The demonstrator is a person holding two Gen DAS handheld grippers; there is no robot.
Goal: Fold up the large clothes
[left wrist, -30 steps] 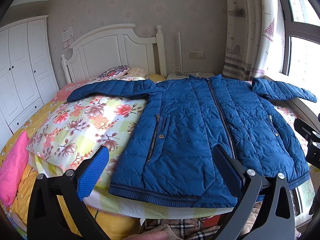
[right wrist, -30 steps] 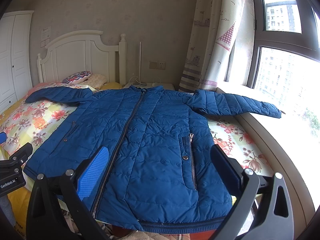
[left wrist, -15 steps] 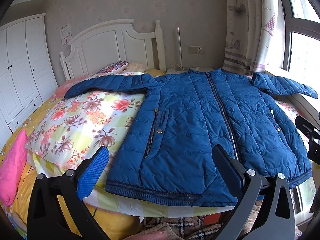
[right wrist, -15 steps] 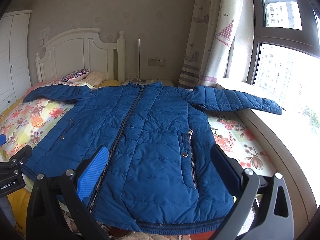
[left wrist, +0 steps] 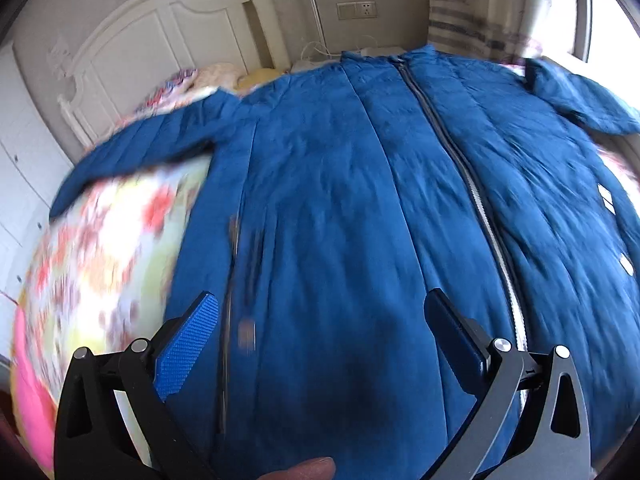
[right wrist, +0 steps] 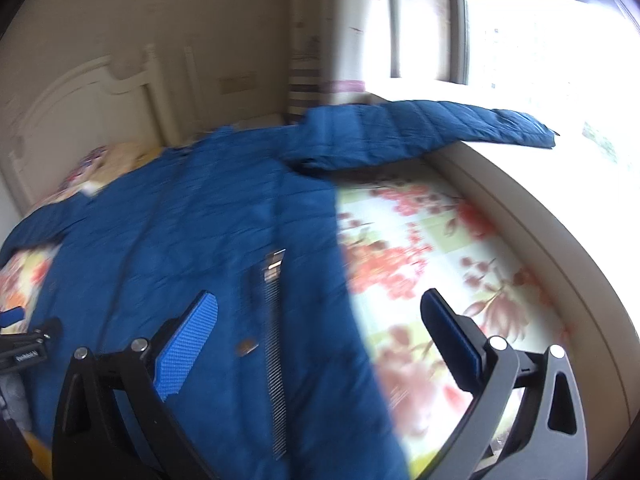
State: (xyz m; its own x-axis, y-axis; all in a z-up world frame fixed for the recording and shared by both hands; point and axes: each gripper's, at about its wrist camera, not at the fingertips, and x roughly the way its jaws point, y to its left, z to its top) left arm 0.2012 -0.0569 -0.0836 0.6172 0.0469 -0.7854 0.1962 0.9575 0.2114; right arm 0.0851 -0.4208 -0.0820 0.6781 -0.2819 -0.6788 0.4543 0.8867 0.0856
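Note:
A large blue quilted jacket (left wrist: 360,200) lies zipped and spread flat on the bed, both sleeves stretched out sideways. My left gripper (left wrist: 320,336) hovers open above its left front panel, near the pocket zip, with nothing between its fingers. In the right wrist view the jacket (right wrist: 200,248) fills the left half. The right gripper (right wrist: 320,336) is open over the jacket's right side edge by the pocket zip (right wrist: 274,320). The right sleeve (right wrist: 420,132) reaches toward the window sill. Both views are motion-blurred.
A floral bedsheet (right wrist: 432,264) shows beside the jacket on the right, and on the left too (left wrist: 108,248). A white headboard (left wrist: 160,40) and pillows stand at the far end. The window ledge (right wrist: 560,240) borders the bed's right side. A fingertip (left wrist: 304,470) shows at the bottom.
Both grippers have moved forward and down toward the jacket, so it fills far more of each view. The right gripper has also swung rightward toward the jacket's side edge.

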